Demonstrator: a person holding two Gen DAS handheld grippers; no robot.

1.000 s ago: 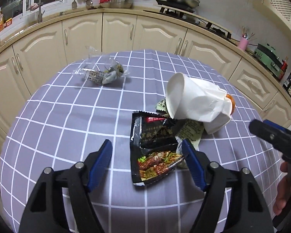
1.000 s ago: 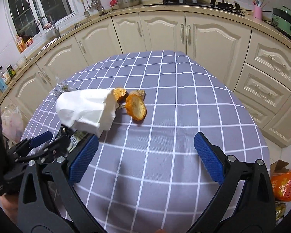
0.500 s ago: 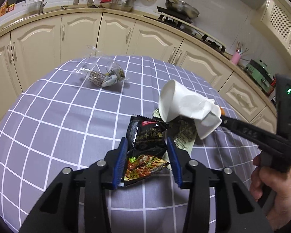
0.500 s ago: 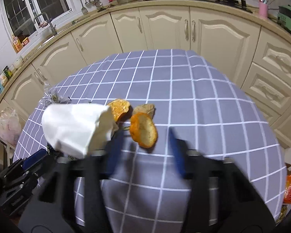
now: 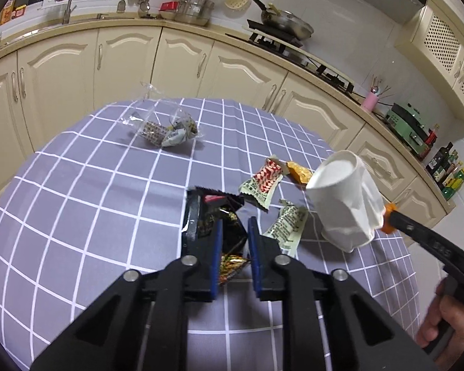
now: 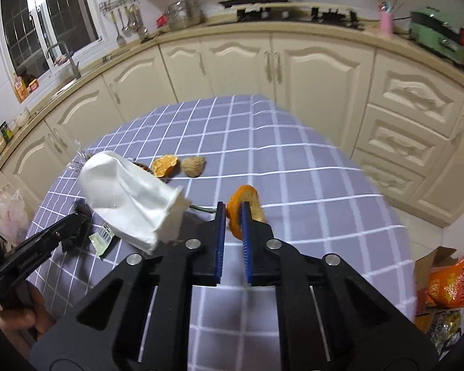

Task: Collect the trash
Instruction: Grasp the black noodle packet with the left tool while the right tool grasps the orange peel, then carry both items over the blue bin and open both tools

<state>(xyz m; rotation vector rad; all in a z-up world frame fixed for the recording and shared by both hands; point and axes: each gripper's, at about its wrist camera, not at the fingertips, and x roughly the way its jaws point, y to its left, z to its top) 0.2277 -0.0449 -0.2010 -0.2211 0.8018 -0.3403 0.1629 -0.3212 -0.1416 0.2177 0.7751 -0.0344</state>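
Over the checked bench (image 5: 77, 204), both tools had closed on rubbish. The left gripper (image 5: 234, 256) had its fingers clenched on a black snack wrapper (image 5: 215, 216), which it gripped near one end while the rest trailed toward the cloth. The right gripper (image 6: 231, 225) pinched an orange peel (image 6: 241, 204) by its rim, just beside a crumpled white paper cup (image 6: 133, 204) that appeared to be off the bench, though I could not tell what carried it.

I judged the peel the shakier hold: only a thin edge sat between the pads, and a quick swing could flick it out. The slick wrapper might slide free, or drag the loose sauce packets (image 5: 263, 185) lying against it. The cup looked liable to tumble if anything nudged it. Two more peel pieces (image 6: 179, 165) and a clear plastic bag (image 5: 167, 130) lay well apart, not yet collected.
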